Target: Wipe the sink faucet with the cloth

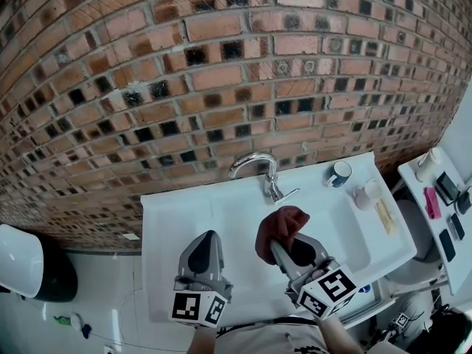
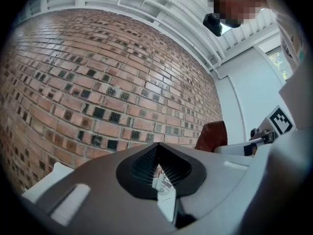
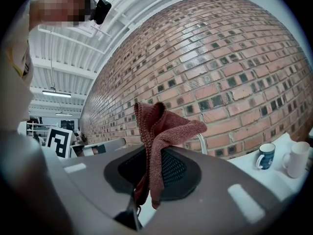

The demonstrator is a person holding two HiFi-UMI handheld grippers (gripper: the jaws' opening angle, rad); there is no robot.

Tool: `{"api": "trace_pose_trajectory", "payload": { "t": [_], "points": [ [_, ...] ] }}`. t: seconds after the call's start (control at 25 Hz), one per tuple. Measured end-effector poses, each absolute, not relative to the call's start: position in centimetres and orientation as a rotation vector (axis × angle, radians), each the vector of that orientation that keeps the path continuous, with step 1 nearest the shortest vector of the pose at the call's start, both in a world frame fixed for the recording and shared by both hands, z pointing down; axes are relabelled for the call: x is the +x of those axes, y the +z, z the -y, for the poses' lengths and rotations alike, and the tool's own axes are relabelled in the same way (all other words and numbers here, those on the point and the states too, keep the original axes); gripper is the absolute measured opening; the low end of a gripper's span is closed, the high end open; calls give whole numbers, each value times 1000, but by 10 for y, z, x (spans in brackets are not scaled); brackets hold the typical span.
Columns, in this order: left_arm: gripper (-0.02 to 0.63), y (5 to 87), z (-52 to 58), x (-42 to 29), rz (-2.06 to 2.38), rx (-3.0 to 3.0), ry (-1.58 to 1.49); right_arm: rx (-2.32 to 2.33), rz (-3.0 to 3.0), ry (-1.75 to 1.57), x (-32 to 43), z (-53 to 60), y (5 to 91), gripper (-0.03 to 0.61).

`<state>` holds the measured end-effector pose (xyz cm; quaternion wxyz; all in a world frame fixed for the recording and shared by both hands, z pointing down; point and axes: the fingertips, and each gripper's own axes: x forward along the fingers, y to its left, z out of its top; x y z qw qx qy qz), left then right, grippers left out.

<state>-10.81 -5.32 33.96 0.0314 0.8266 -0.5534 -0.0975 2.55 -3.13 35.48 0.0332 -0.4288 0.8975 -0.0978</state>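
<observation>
Right tongs (image 1: pixel 286 248) clamp cloth (image 1: pixel 279 223); faucet (image 1: pixel 254 162) at its 11 o'clock, not touching. Left tongs (image 1: pixel 206 236) closed, empty. Risk: thin edge pinch, cloth could pull free mid-wipe.

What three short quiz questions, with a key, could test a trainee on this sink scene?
1. True or false: the right gripper is shut on the cloth.
2. Where does the blue mug stand? A: in the basin. B: on the sink top, right of the faucet. C: on the floor.
3. Fill in: the left gripper has its jaws ___ and holds nothing.
Key: 1 true; 2 B; 3 together.
</observation>
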Motion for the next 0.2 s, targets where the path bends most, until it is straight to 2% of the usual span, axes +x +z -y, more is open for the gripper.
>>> {"api": "trace_pose_trajectory", "payload": {
  "t": [0.2],
  "points": [
    [5,341,56,-107,1700,2544,-300,-1321,-2758,-290,27,33,351,51]
  ]
}}
